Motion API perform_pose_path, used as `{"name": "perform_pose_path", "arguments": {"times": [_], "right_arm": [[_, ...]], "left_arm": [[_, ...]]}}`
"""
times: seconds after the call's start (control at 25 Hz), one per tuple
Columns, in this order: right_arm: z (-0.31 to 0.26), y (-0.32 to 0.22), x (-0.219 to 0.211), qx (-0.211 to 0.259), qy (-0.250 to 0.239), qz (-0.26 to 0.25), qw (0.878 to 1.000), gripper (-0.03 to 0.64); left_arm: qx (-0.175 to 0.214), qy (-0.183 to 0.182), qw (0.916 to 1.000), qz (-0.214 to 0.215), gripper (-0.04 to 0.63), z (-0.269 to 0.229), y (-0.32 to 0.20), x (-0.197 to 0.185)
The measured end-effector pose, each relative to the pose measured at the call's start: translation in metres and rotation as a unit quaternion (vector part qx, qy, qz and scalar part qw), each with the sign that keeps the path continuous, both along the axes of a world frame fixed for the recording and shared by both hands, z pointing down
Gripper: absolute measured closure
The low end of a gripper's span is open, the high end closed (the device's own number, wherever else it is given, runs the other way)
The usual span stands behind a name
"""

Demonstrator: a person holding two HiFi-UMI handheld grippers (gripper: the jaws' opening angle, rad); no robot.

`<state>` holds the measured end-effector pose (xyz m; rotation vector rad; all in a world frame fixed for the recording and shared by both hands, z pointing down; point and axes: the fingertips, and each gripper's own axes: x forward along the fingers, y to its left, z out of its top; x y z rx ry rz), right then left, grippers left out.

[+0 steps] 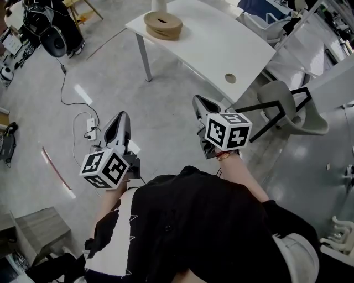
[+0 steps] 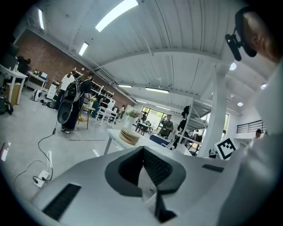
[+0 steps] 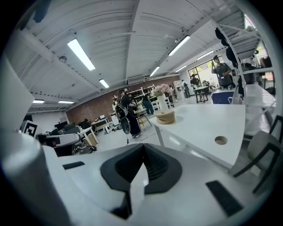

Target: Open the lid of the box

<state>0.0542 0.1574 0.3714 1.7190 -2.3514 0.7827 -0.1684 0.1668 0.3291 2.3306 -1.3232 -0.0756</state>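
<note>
Grippers, two: left gripper (image 1: 123,116) and right gripper (image 1: 200,100), jaws of each clenched together on nothing. One round tan box (image 1: 162,24), lid on, sits on one white table (image 1: 221,55), well ahead of both jaws. Table's far end is cut off.

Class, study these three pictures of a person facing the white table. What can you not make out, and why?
Box lid's seam: too small in both gripper views; the head view shows only its top.
Vase behind the box: cut off by the head view's top edge.
Table far end: beyond the head view's top edge.
</note>
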Motion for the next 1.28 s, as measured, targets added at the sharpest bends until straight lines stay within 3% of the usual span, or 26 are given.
{"name": "perform_pose_path", "arguments": {"times": [0.32,0.56,0.72,0.96,1.28], "right_arm": [[0.033,-0.008,-0.007,-0.038,-0.010,-0.007,0.999,0.614],[0.037,-0.034,-0.008,-0.039,-0.007,-0.021,0.999,0.614],[0.034,-0.063,0.000,-0.034,-0.011,-0.021,0.999,0.614],[0.032,-0.115,0.015,-0.034,-0.013,-0.037,0.999,0.614],[0.006,-0.190,0.028,-0.003,-0.021,-0.081,0.996,0.614]], "left_arm": [[-0.025,-0.001,0.9997,0.001,0.586,0.027,-0.005,0.000],[-0.022,0.012,0.9996,-0.011,0.586,0.029,-0.029,-0.002],[-0.029,0.006,0.9994,-0.016,0.586,0.027,-0.053,0.001],[-0.027,0.045,0.9986,-0.005,0.586,0.015,-0.094,0.021],[0.003,0.044,0.9989,-0.014,0.586,-0.010,-0.149,0.047]]}}
